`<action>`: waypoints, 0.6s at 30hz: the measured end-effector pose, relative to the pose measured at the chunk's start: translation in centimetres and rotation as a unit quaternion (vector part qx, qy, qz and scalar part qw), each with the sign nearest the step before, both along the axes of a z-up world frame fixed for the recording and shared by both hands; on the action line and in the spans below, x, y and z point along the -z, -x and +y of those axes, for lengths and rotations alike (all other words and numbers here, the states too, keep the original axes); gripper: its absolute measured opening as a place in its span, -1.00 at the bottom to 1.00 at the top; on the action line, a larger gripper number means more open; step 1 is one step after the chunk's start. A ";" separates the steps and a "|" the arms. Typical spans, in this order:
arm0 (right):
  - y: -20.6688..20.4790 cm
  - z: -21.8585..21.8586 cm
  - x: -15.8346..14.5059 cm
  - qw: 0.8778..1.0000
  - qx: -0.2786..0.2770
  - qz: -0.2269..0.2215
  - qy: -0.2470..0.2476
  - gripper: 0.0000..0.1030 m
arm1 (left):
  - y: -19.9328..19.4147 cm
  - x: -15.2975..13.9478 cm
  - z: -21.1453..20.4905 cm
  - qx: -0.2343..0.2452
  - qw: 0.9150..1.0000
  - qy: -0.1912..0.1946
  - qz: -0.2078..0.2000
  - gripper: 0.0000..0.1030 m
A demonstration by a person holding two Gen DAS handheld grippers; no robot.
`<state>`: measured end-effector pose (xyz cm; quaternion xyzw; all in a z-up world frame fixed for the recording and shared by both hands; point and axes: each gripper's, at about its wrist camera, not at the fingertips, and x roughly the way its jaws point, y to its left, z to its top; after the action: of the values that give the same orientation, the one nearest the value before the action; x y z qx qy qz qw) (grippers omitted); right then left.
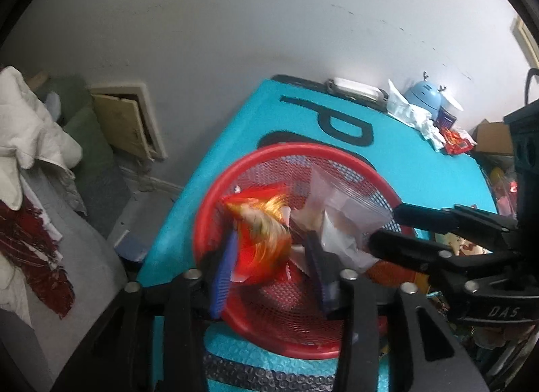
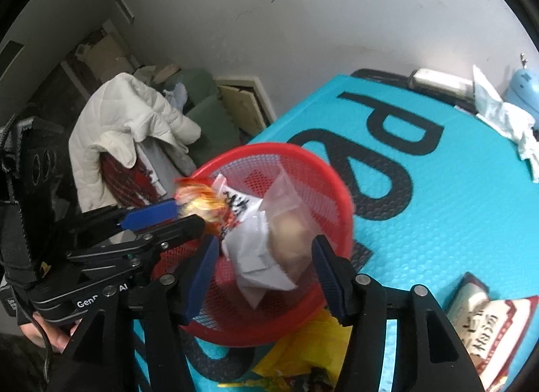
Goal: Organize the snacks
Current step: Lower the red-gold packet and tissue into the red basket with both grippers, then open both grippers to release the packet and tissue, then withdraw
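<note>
A red mesh basket (image 1: 296, 147) (image 2: 269, 148) stands on the teal table cover (image 1: 421, 169). My left gripper (image 1: 269, 274) (image 2: 188, 215) hangs over the basket, open, with a blurred red-and-orange snack packet (image 1: 262, 233) (image 2: 198, 201) loose between its blue pads. My right gripper (image 2: 266, 274) (image 1: 384, 227) reaches into the basket from the right, also open. Between its fingers sit a white packet (image 2: 249, 254) (image 1: 337, 243) and a clear packet with a brown bun (image 2: 289, 233) (image 1: 343, 203); the pads do not seem to press on them.
A yellow packet (image 2: 310, 341) lies just in front of the basket, and a red-and-white packet (image 2: 488, 324) lies at front right. At the back right are a crumpled white bag (image 1: 411, 112), a blue round gadget (image 1: 424, 95) and a red packet (image 1: 454, 142). A white jacket (image 2: 128, 122) hangs left of the table.
</note>
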<state>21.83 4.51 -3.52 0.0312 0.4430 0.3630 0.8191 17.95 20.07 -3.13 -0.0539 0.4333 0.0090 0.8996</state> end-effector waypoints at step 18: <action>3.3 -2.0 -7.4 0.995 0.005 -0.100 -0.026 0.12 | 4.1 -6.6 -1.8 -0.029 0.997 -0.018 -0.072 0.13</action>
<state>18.55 2.48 3.89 0.0186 0.3491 0.3713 0.8602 13.85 18.27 3.46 -0.0507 0.3654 0.0388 0.9287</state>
